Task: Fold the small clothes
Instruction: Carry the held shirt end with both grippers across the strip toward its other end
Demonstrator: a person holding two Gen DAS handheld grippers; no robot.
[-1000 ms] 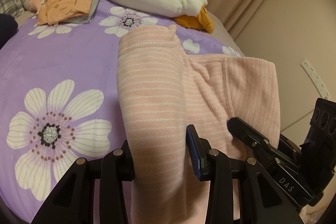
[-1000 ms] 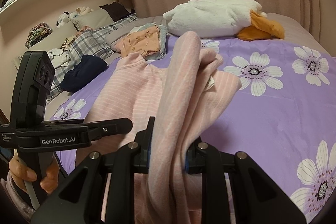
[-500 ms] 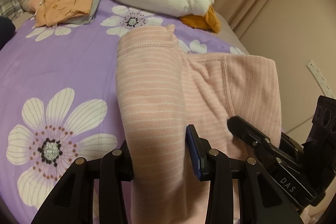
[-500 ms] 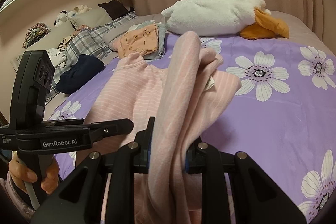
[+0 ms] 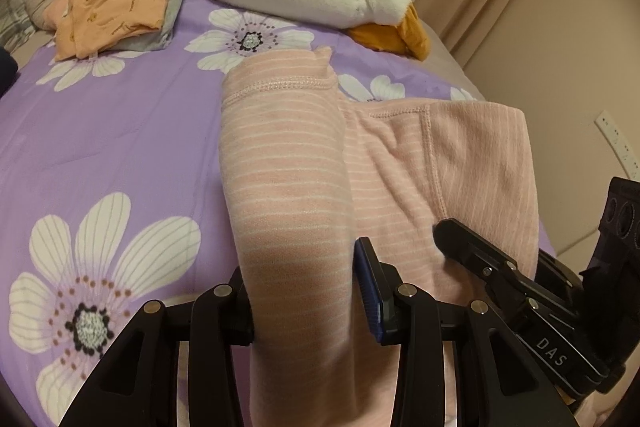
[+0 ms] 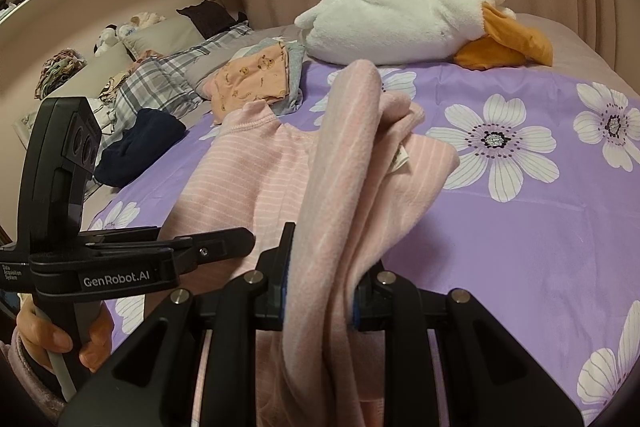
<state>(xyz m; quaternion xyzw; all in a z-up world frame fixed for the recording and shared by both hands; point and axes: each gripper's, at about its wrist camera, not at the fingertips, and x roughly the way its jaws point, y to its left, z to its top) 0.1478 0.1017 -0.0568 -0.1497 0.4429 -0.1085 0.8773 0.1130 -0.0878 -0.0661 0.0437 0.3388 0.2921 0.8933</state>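
A: How far am I with the folding?

B: I am in the middle, I think. My left hand-held gripper (image 5: pixel 304 291) pinches one end of the soft pink garment with thin white stripes (image 5: pixel 400 163), and my right hand-held gripper (image 6: pixel 320 291) pinches a bunched part of the same cloth. The garment hangs from both and its far end lies on the bed. It is not yet a neat fold; I judge it must be laid flat and doubled.

A: Is something finished?

B: A small pile with an orange printed cloth (image 6: pixel 252 79) on top lies near the pillows, maybe already folded.

A: And the room?

B: The purple bed cover with white flowers (image 5: pixel 100 147) is soft. A white plush duck with orange beak (image 6: pixel 420 23) lies near beige curtains.
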